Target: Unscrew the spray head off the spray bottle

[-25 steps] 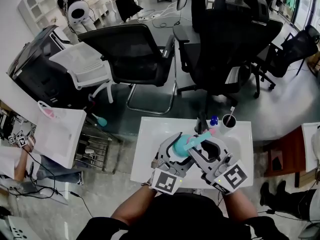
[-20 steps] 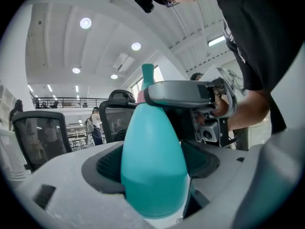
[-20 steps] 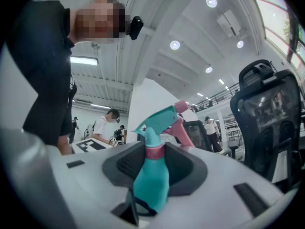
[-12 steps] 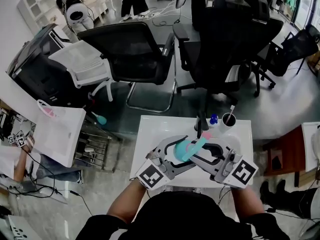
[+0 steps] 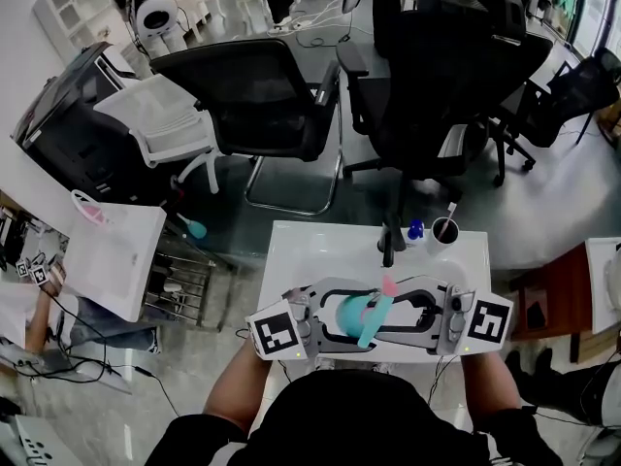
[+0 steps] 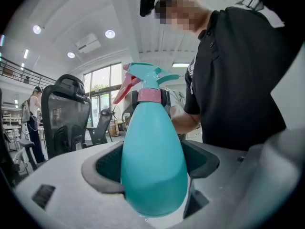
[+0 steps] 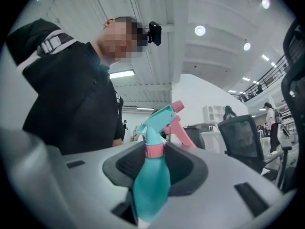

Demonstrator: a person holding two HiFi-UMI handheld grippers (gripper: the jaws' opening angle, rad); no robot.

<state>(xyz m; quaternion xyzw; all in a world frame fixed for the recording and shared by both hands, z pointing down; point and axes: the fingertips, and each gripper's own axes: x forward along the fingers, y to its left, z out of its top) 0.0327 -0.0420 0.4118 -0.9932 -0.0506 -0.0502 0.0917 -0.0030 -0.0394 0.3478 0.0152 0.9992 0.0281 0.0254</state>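
Spray head (image 6: 147,78) not yet off: we clamp the spray bottle (image 5: 347,311) in left tongs (image 6: 151,162), its pink collar (image 7: 154,150) in right tongs (image 7: 155,166).

Left tongs (image 5: 335,312) and right tongs (image 5: 403,311), level and facing, both clamp the bottle (image 6: 153,166)

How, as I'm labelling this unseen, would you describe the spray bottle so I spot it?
Find the white table before the person. Over its near edge the left hand-held gripper and right hand-held gripper face each other, both clamped on the spray bottle. It alone is teal with a pink collar and trigger; the cup and small blue item stand at the far edge.
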